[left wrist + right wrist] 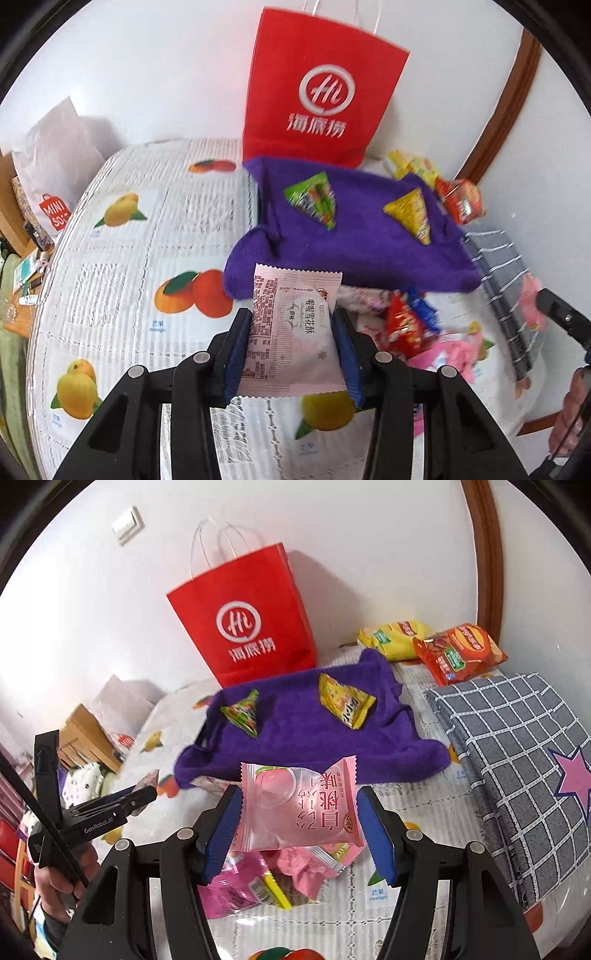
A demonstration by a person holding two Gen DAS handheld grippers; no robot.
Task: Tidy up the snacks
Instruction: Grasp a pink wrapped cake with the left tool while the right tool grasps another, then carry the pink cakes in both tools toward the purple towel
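My left gripper point(291, 332) is shut on a pale pink snack packet point(291, 332) with black print, lifted above the fruit-print tablecloth point(122, 266). My right gripper point(297, 812) is shut on a pink peach jelly packet point(299, 808), held over a heap of pink and red snacks point(269, 878). Beyond both lies a purple towel point(354, 251) carrying a green triangular packet point(314, 199) and a yellow triangular packet point(412, 214). The same towel point(306, 738) shows in the right wrist view, as does the left gripper point(144, 797) at the left edge.
A red paper bag point(251, 627) stands against the wall behind the towel. Yellow and orange chip bags point(454, 653) lie at the back right. A grey checked cloth point(517, 746) covers the right side. A white shopping bag point(55, 173) and clutter sit off the table's left.
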